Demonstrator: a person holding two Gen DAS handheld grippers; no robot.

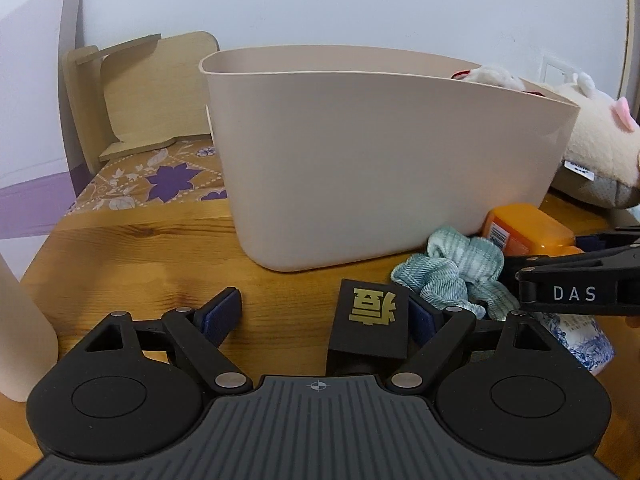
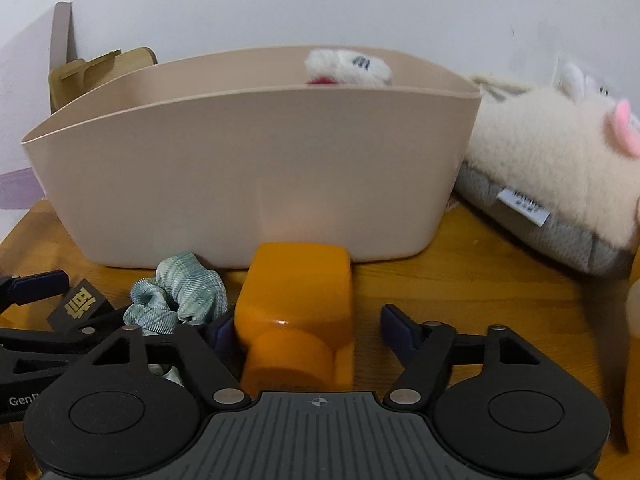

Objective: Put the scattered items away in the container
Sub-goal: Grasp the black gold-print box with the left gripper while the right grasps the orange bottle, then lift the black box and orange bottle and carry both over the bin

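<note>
A beige bin (image 1: 380,160) (image 2: 240,180) stands on the wooden table (image 1: 140,264), with a small white plush (image 2: 348,66) peeking over its far rim. In front of it lie a black box with a gold character (image 1: 372,320) (image 2: 82,306), a teal scrunchie (image 1: 460,272) (image 2: 180,292) and an orange bottle (image 1: 524,228) (image 2: 296,292). My left gripper (image 1: 320,310) is open around the black box, which rests by the right pad only. My right gripper (image 2: 306,328) straddles the orange bottle; the left pad is at it, the right pad stands apart.
A large cream plush (image 2: 552,152) (image 1: 600,140) lies right of the bin. A blue-and-white patterned item (image 1: 584,340) sits under the right gripper's arm. A wooden stand (image 1: 152,92) on a floral mat is behind left. A beige object (image 1: 20,340) stands at the left edge.
</note>
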